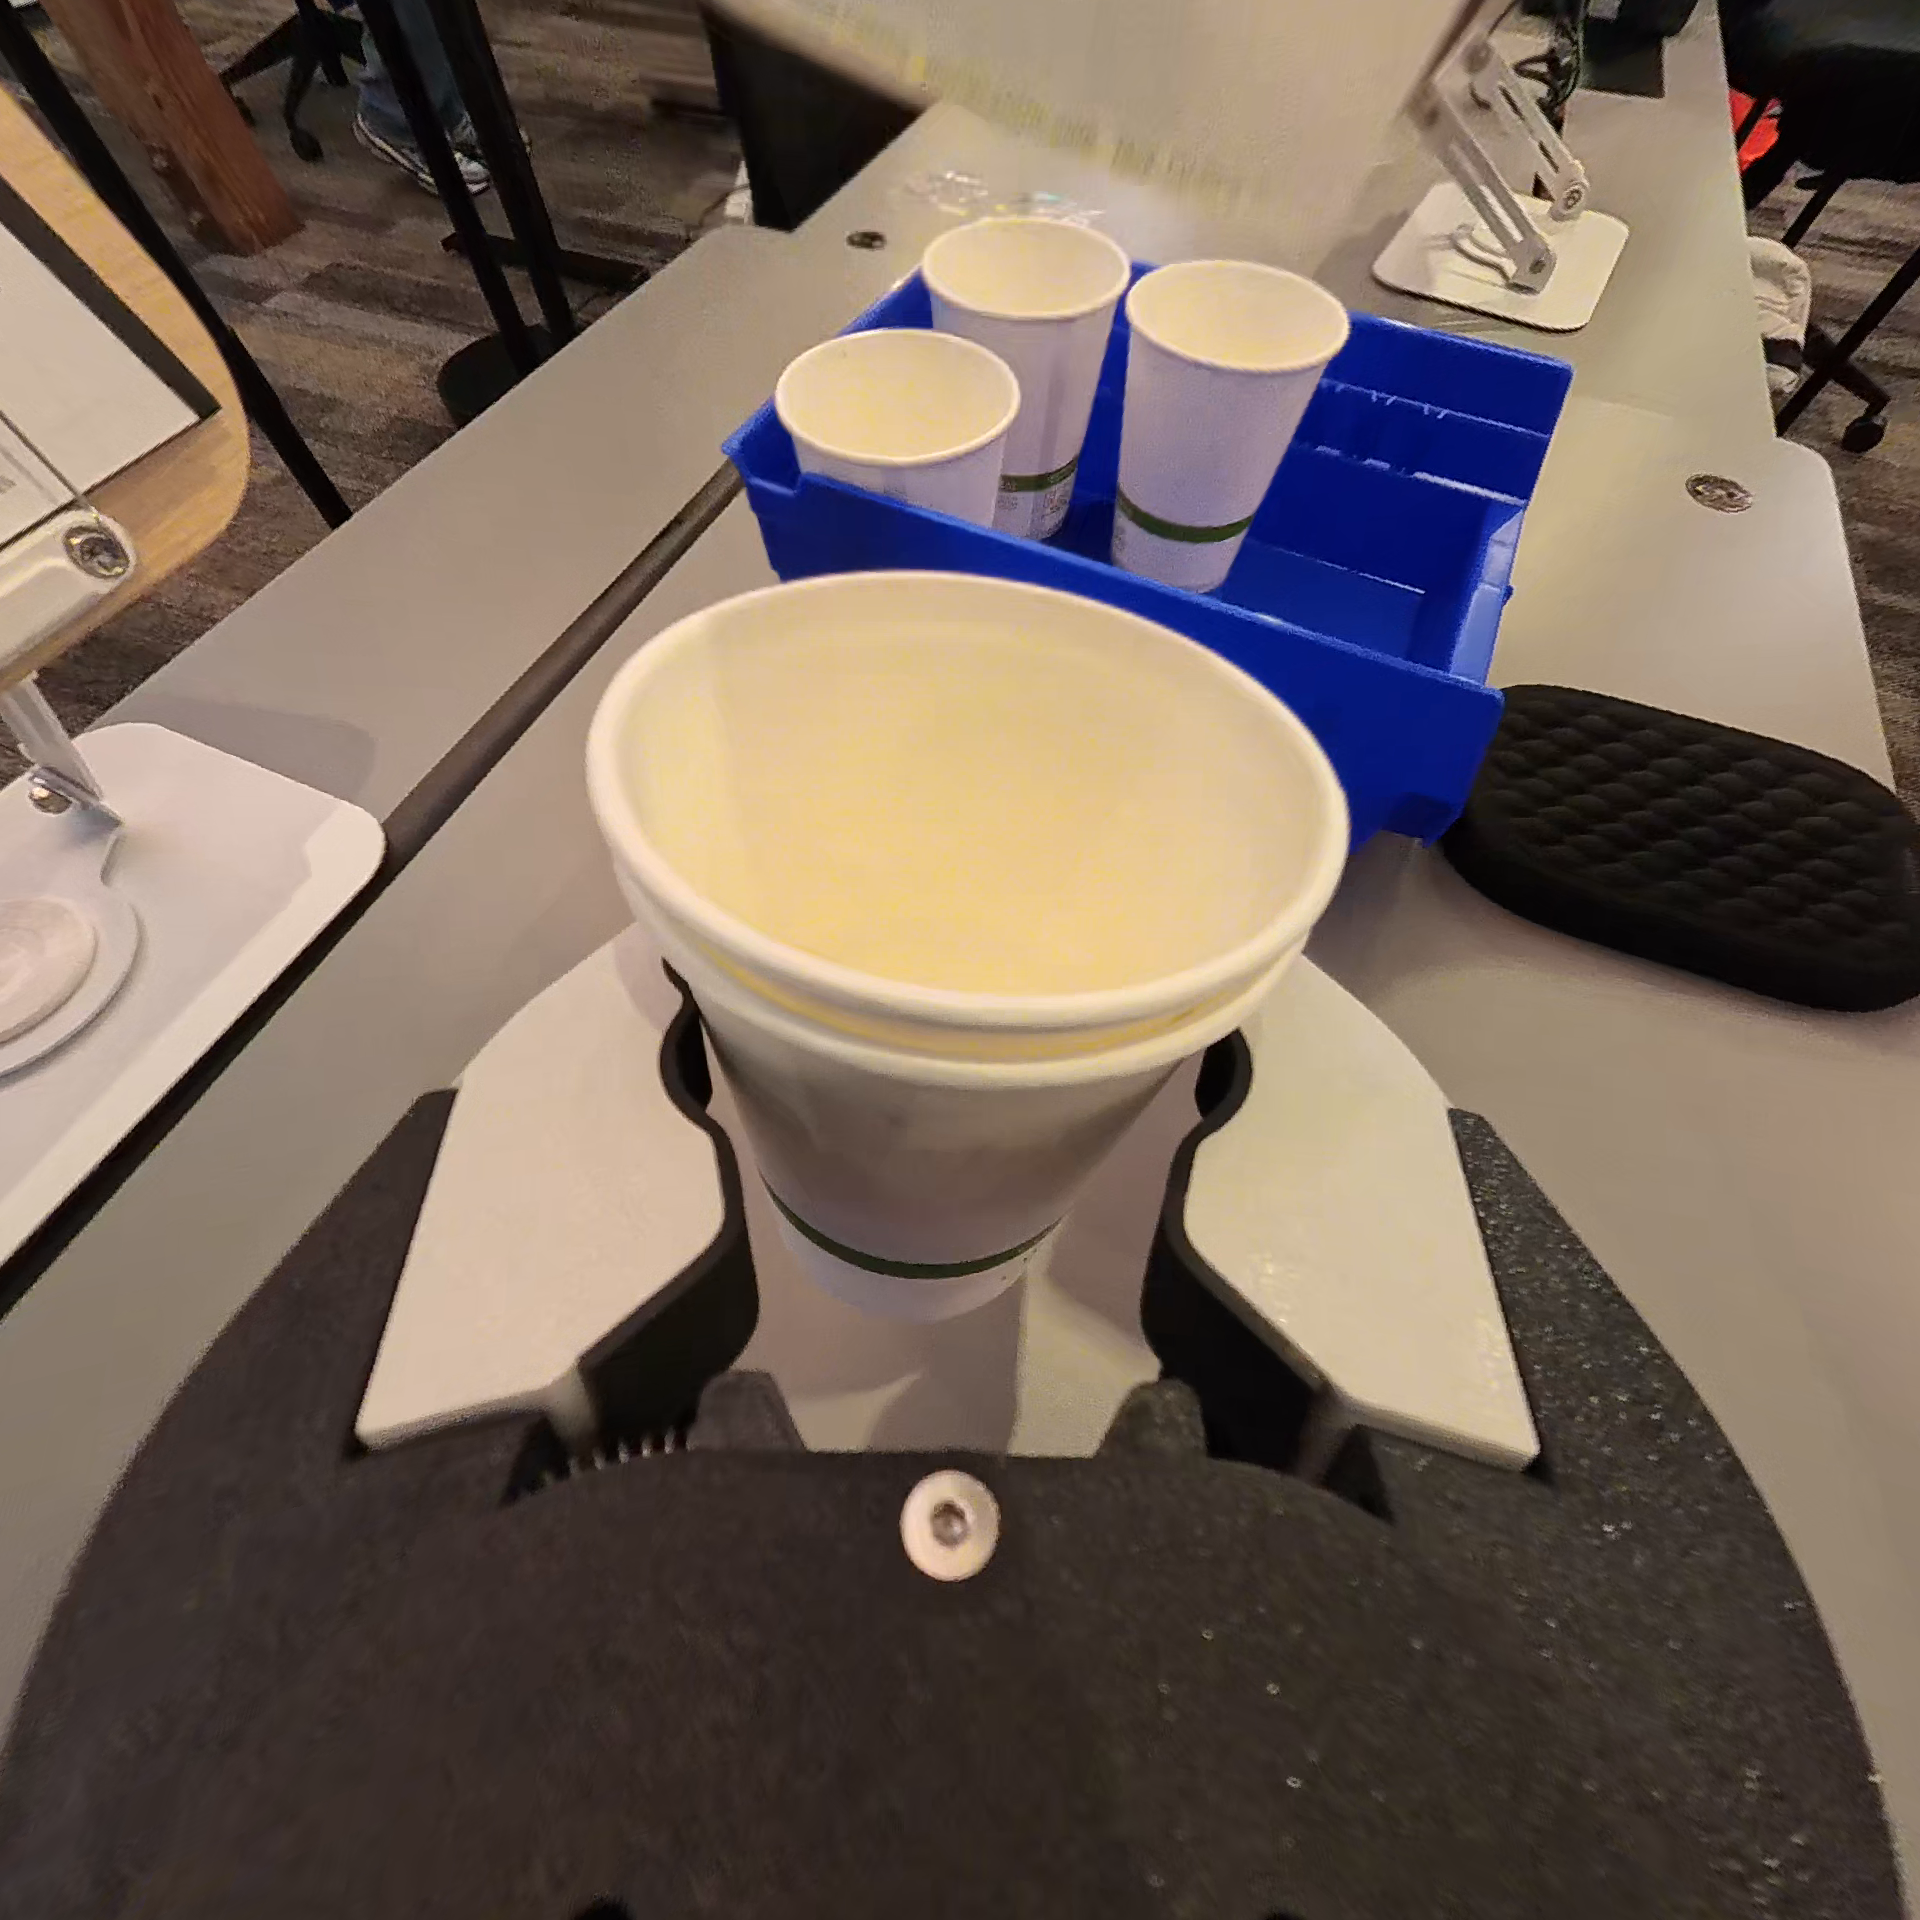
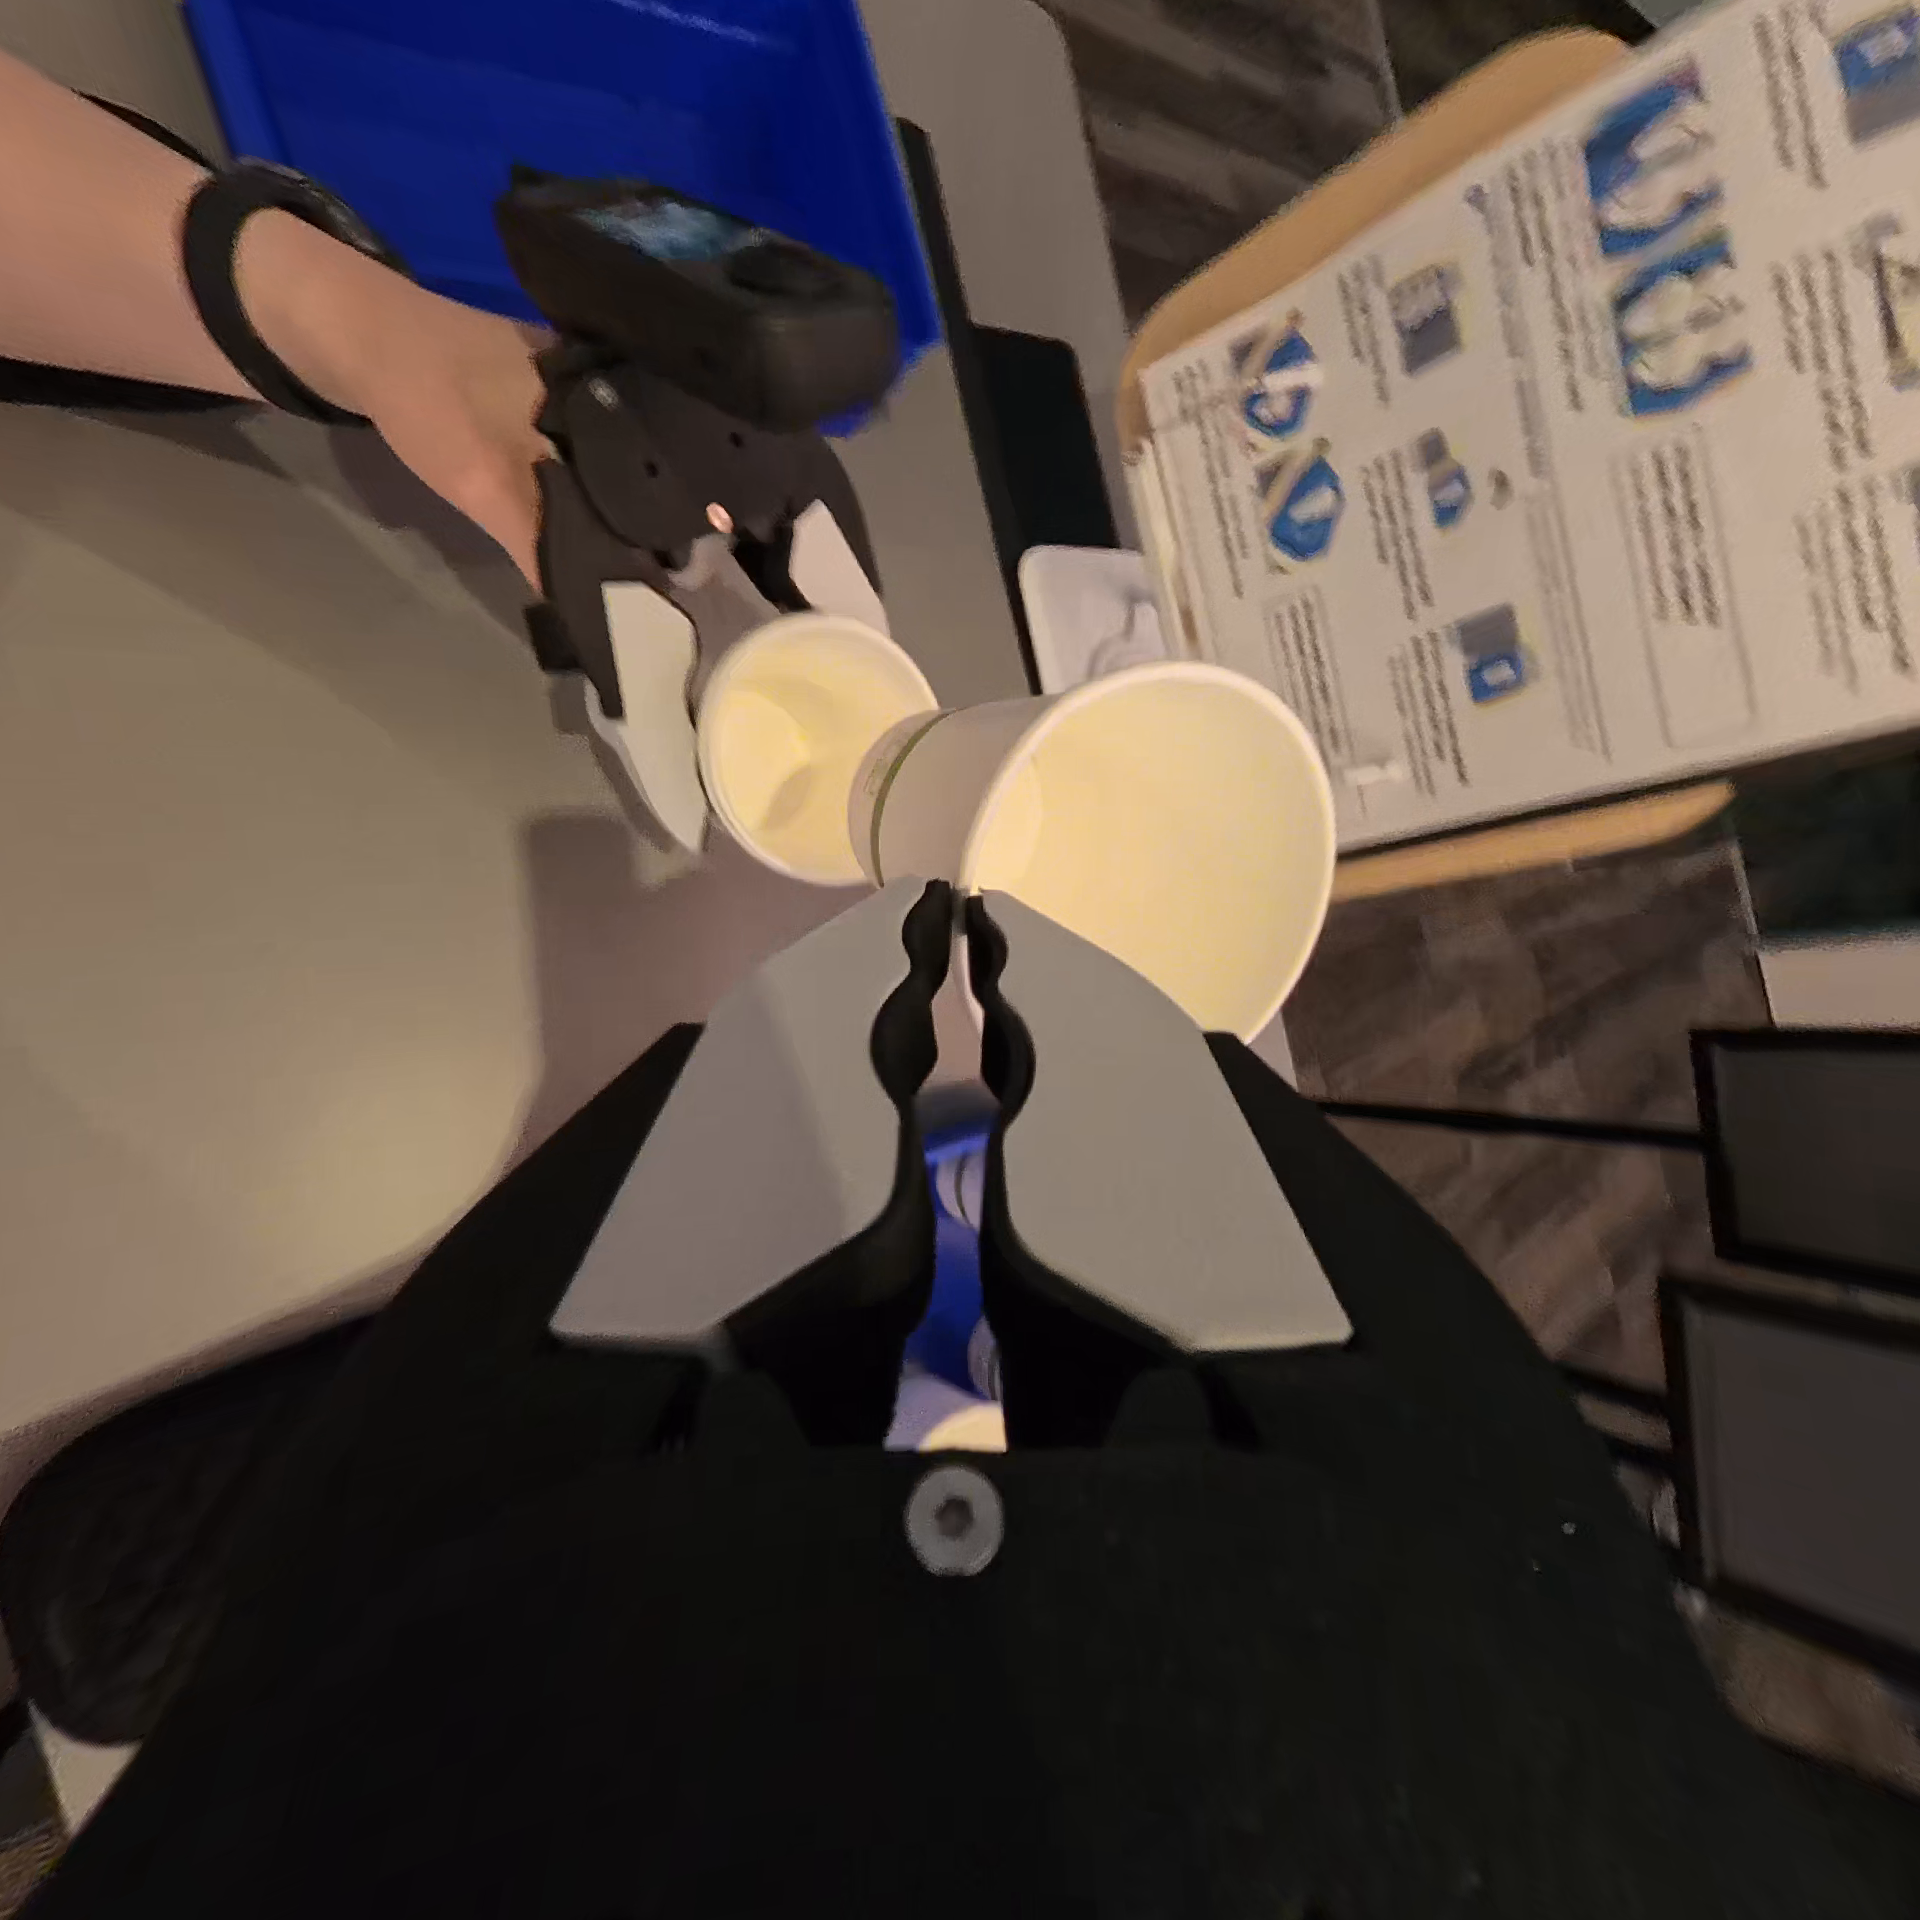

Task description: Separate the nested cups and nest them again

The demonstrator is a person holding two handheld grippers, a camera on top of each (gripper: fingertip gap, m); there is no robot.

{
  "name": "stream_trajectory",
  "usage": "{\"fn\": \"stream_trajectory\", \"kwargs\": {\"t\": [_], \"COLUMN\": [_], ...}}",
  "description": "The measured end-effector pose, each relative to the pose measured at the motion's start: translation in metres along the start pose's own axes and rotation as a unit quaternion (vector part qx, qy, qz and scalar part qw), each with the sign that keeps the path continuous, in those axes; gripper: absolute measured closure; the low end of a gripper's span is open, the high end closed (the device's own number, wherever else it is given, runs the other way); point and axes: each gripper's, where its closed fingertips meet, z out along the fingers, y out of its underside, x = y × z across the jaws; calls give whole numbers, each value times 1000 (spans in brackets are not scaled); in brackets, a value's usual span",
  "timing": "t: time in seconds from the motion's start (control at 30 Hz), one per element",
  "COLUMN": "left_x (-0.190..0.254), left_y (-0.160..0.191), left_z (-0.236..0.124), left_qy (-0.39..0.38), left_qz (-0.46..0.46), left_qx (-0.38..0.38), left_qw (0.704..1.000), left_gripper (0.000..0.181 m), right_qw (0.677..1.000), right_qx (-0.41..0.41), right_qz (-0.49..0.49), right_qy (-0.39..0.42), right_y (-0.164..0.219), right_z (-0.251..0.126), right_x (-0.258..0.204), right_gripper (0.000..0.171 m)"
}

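Left wrist view: tapered paper cups [image 1: 935, 935], apparently nested.

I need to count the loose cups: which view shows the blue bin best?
The left wrist view: the blue bin sits whole on the desk, three paper cups standing upright in it. The right wrist view shows only a blurred blue corner behind the other gripper, with no contents visible.

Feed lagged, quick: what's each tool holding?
Left tool: closed on the nested cups.
Right tool: closed, pinching the rim of a single cup.
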Motion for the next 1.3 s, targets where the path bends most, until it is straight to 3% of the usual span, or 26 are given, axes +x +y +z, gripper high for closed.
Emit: {"fn": "stream_trajectory", "kwargs": {"t": [0.1, 0.23, 0.5, 0.8, 1.3], "left_x": [-3, -4, -4, -5, -4], "left_y": [0, -2, -1, -2, -2], "left_z": [-1, -4, -4, -5, -5], "left_qy": [-1, -2, -3, -3, -2], "left_qz": [-4, -5, -4, -4, -2], "left_qx": [2, 5, 3, 5, 2], "left_qw": [1000, 1000, 1000, 1000, 1000], "left_gripper": [88, 88, 88, 88, 88], "right_qw": [998, 986, 969, 964, 964], "right_qx": [-49, -137, -215, -245, -251], "right_qz": [37, 82, 121, 100, 82], "right_qy": [34, 48, 13, -21, -31], "right_y": [45, 126, 221, 246, 247], "right_z": [-18, -14, 34, 83, 103], "right_x": [16, 16, -24, -48, -48], "right_gripper": [168, 168, 168, 168, 167]}}
